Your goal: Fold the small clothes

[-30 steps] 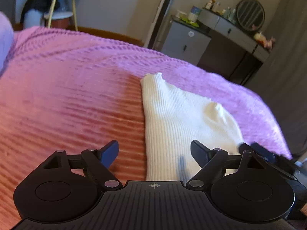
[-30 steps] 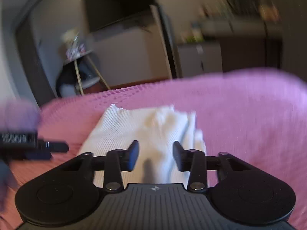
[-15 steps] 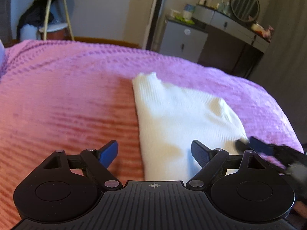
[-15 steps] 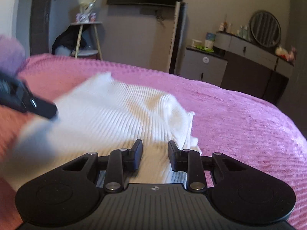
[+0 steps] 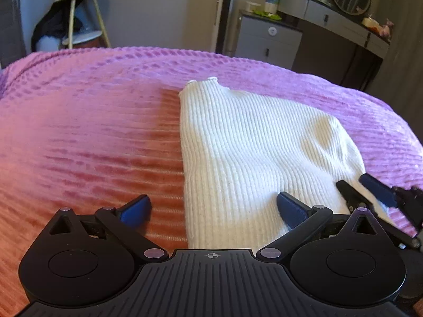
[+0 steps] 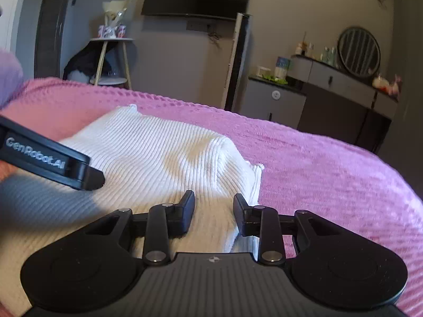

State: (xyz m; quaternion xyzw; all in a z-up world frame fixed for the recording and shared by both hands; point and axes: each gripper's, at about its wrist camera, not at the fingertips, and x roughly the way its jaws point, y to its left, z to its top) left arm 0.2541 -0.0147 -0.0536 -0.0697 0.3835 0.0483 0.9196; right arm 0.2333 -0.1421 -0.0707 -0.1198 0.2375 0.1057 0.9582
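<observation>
The jaws of the left gripper (image 5: 212, 208), just opened wider, are spread over the near edge of the white knit garment (image 5: 251, 153), nothing being pinched, while those of the right gripper (image 6: 213, 212) are held narrowly apart above the same garment, which is laid folded on the pink-covered bed (image 5: 87, 121).

White ribbed garment (image 5: 253, 153), pink-purple waffle-textured bedspread (image 5: 92, 121)
</observation>
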